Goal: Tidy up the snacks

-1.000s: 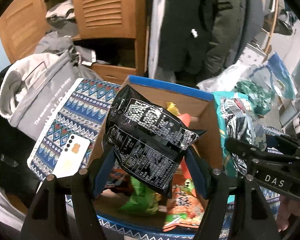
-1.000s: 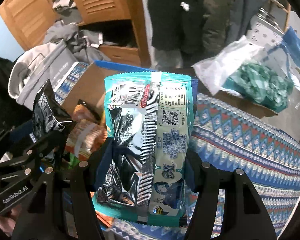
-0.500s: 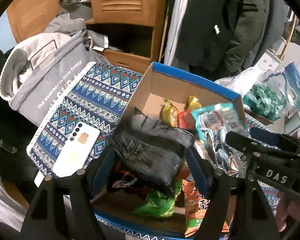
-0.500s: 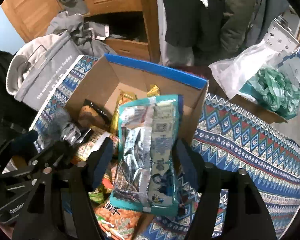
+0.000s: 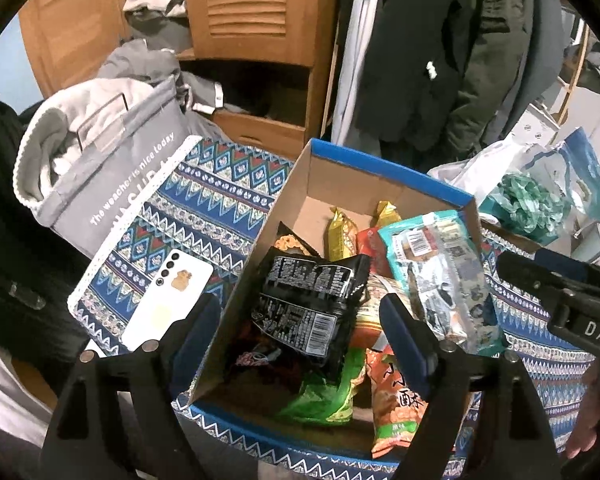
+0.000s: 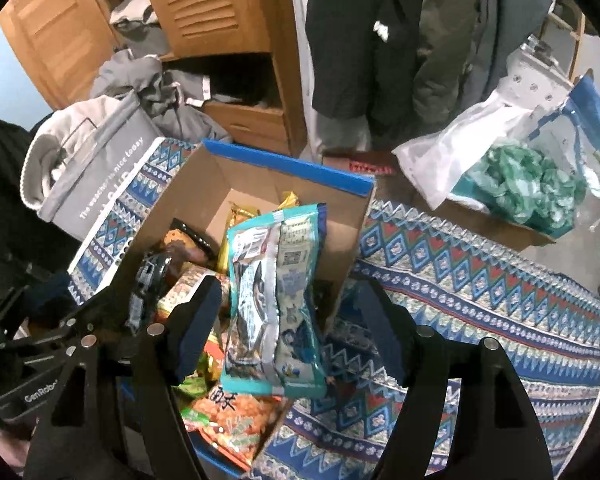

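Observation:
A cardboard box with a blue rim [image 5: 388, 171] [image 6: 288, 166] sits on a patterned cloth and holds several snack packs. A black snack pack [image 5: 306, 308] lies inside on the pile, between my left gripper's open fingers, free of them. A teal snack pack [image 5: 440, 280] [image 6: 272, 308] leans on the box's right wall. My left gripper [image 5: 304, 344] is open above the box's near left. My right gripper [image 6: 288, 332] is open, its fingers apart on either side of the teal pack's lower end, not pressing it.
A white phone [image 5: 168, 300] lies on the patterned cloth [image 5: 204, 208] left of the box. A grey bag [image 5: 112, 168] stands further left. A clear bag with green contents [image 6: 516, 184] sits at right. Wooden cabinets and hanging coats stand behind.
Both grippers opened. The black pack dropped from the left gripper into the box, and the teal pack left the right gripper and rests against the box's right wall.

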### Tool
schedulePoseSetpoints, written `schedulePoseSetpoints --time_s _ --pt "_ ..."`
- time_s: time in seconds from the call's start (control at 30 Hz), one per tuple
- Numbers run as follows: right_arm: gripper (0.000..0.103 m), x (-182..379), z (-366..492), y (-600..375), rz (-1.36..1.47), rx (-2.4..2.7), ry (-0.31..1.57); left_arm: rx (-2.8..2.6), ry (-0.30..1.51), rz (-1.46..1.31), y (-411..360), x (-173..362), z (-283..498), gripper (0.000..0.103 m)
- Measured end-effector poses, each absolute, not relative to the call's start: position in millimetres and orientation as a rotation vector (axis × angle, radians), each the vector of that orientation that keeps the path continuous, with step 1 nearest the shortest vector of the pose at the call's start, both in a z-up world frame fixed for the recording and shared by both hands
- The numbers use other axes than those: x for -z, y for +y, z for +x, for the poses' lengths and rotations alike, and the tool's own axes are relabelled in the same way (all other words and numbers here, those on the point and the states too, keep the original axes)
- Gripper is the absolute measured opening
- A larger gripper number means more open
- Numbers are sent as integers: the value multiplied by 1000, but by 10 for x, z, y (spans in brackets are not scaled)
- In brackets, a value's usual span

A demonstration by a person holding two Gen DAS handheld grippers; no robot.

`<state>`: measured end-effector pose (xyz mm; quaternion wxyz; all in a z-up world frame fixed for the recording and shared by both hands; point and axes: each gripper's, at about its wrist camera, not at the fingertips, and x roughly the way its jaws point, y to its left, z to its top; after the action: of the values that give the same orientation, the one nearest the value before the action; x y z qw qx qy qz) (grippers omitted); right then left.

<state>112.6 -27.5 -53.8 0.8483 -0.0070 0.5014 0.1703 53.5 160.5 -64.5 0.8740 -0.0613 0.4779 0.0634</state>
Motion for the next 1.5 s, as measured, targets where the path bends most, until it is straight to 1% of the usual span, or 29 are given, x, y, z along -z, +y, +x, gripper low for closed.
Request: schedulePoseSetpoints --time_s 0.07,0.3,0.4,0.63,1.03,1.5 --pt "77 451 1070 -305 -19 -357 1035 -125 983 -117 1582 581 485 89" --pt "77 173 845 -417 -20 -367 970 -78 929 -121 1492 347 336 89" --pt "78 110 769 -468 -26 -367 953 -64 903 -123 1446 254 283 93" --pt "78 5 622 -621 -2 -361 926 -16 871 -102 1280 107 183 94" --pt "78 49 490 -802 -17 -335 916 15 857 -59 1099 73 101 94" --pt "78 149 509 -917 -8 -318 939 -7 906 -45 1044 144 136 95"
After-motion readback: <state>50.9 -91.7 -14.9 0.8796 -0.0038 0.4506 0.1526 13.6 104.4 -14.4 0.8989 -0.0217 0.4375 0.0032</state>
